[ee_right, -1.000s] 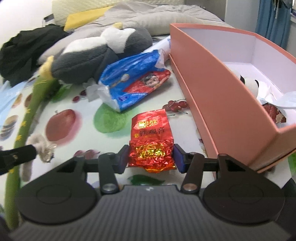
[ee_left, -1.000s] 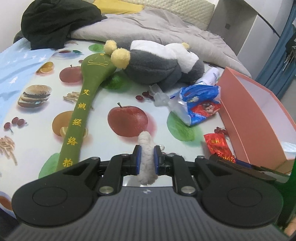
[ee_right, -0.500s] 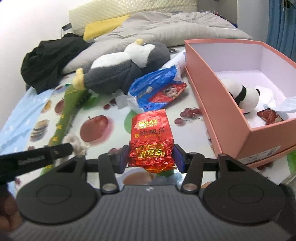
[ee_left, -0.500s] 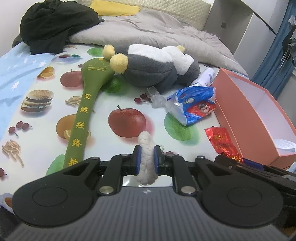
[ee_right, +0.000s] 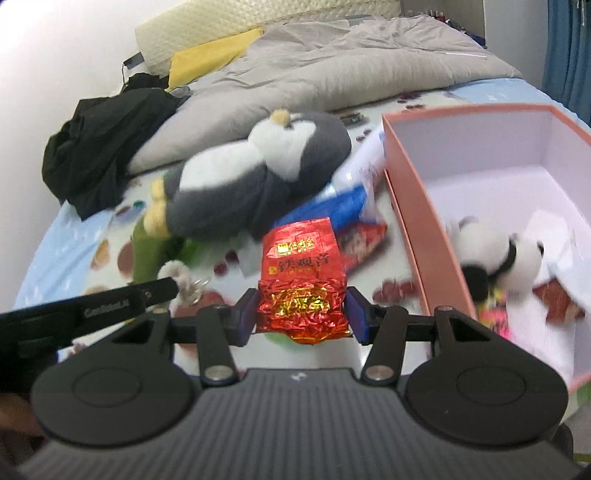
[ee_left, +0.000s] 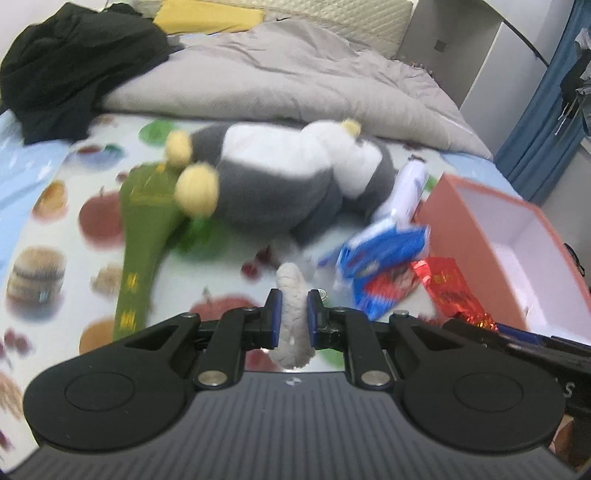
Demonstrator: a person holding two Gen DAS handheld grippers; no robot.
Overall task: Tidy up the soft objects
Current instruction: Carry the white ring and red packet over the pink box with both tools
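My left gripper (ee_left: 293, 319) is shut on a small white fluffy ring (ee_left: 291, 295) and holds it above the fruit-print cloth (ee_left: 55, 229). My right gripper (ee_right: 302, 315) is shut on a red foil tea packet (ee_right: 303, 266), held in the air left of the pink box (ee_right: 417, 229). The packet also shows in the left wrist view (ee_left: 448, 291). A small panda plush (ee_right: 495, 254) lies inside the box. A grey and white penguin plush (ee_left: 280, 184) and a long green massage stick (ee_left: 142, 229) lie on the cloth.
A blue and red snack bag (ee_left: 384, 266) and a white tube (ee_left: 410, 184) lie between the penguin and the box. A grey duvet (ee_left: 295, 81), black clothing (ee_left: 74, 59) and a yellow pillow (ee_left: 207, 18) lie at the back.
Both grippers have risen and moved forward toward the penguin and box, still holding the ring and the packet. The view is blurred by motion.
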